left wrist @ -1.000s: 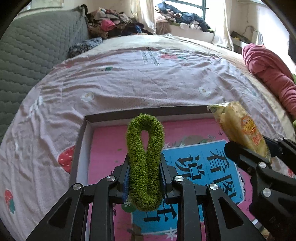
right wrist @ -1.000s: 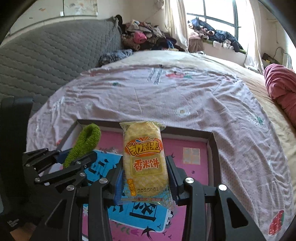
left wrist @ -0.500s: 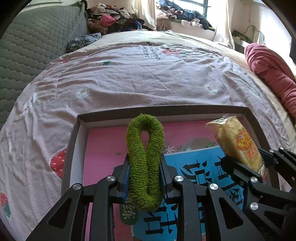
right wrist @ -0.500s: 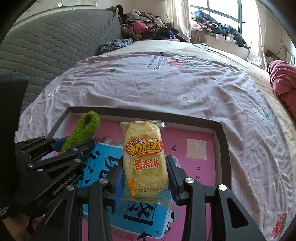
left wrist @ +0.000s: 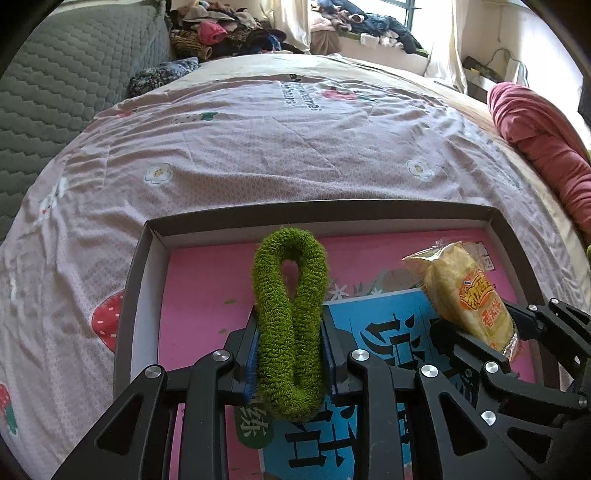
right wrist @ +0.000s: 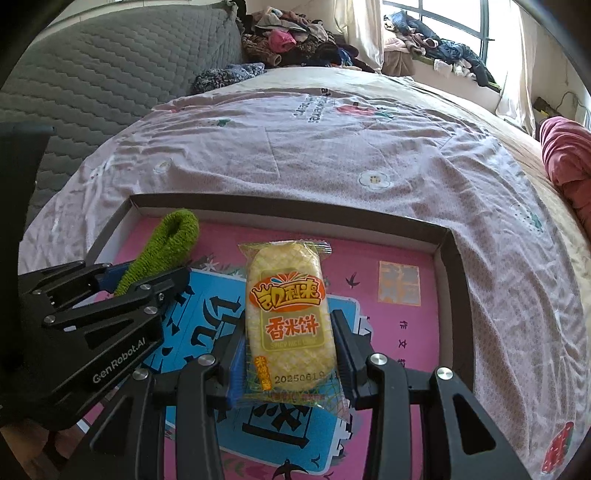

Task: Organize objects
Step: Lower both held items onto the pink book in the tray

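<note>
- Bed w/ pale pink printed sheet (left wrist: 280,140) (flowers, strawberries, some text) fills most of both views; grey quilted headboard (left wrist: 74,81) at left.
- Heap of mixed clothes (left wrist: 221,33) at far end of bed; more clothes on the windowsill (right wrist: 443,55).
- Dark red rolled blanket (left wrist: 535,147) lies on bed's right edge.
- Shallow dark-rimmed cardboard box tray (left wrist: 317,216) sits on the sheet, near side of bed. Pink printed liner inside w/ blue panel (right wrist: 207,325) carrying large black characters.
- Left gripper (left wrist: 291,354), black, two-finger: clenched on fuzzy green looped fabric ring (left wrist: 290,317). Ring squeezed flat betw. the pads, loop end sticking out ahead over the tray's left part. Contact w/ liner: cannot tell.
- Right gripper (right wrist: 290,354), black, same type: clamped on yellow plastic-wrapped rice cracker packet (right wrist: 288,317), orange/red label, date stamp at lower end. Packet held lengthwise betw. the pads, over the tray's middle-right, above the blue panel. Contact w/ liner: cannot tell.
- Both grippers side by side over the tray, near each other, not touching.
</note>
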`<act>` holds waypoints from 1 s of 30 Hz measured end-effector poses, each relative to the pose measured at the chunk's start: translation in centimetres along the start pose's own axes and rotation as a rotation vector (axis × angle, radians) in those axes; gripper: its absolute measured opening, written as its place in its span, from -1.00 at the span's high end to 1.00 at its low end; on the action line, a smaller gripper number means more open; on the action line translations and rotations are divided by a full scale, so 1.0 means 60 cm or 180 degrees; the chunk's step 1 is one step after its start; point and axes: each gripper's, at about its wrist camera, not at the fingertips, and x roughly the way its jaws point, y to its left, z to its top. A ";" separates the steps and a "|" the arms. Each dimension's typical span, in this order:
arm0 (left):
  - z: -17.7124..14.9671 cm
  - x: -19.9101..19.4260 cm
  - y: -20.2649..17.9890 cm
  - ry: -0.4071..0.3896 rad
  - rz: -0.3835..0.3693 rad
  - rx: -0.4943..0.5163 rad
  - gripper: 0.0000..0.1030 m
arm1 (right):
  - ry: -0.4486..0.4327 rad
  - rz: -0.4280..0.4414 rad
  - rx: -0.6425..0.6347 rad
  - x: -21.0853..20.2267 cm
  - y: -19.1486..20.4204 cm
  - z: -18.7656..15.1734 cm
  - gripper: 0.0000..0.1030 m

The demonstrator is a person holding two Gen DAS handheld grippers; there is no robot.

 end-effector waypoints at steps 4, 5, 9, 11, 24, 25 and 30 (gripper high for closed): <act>-0.001 0.000 -0.004 -0.0002 0.0024 0.0024 0.40 | 0.0045 -0.0013 -0.0016 0.005 0.002 -0.002 0.20; -0.001 -0.001 -0.003 0.0000 0.0024 0.0023 0.37 | 0.0066 -0.0014 -0.0022 0.008 0.001 -0.003 0.20; -0.001 0.000 -0.003 0.0002 0.0034 0.0006 0.35 | 0.0093 -0.0021 -0.0022 0.011 0.001 -0.004 0.19; -0.001 0.001 -0.001 0.0009 0.0041 -0.0008 0.25 | 0.0098 -0.0023 -0.0018 0.011 0.000 -0.004 0.19; -0.003 -0.002 0.008 0.0037 0.0067 -0.0051 -0.13 | 0.0116 -0.0078 -0.0026 0.009 0.003 -0.005 0.19; -0.003 -0.003 0.008 0.0033 0.0074 -0.0051 -0.15 | 0.0114 -0.0081 -0.0023 0.008 0.003 -0.005 0.19; -0.004 -0.007 0.008 0.0022 0.0096 -0.0036 -0.24 | 0.0114 -0.0081 -0.0002 0.005 -0.001 -0.006 0.14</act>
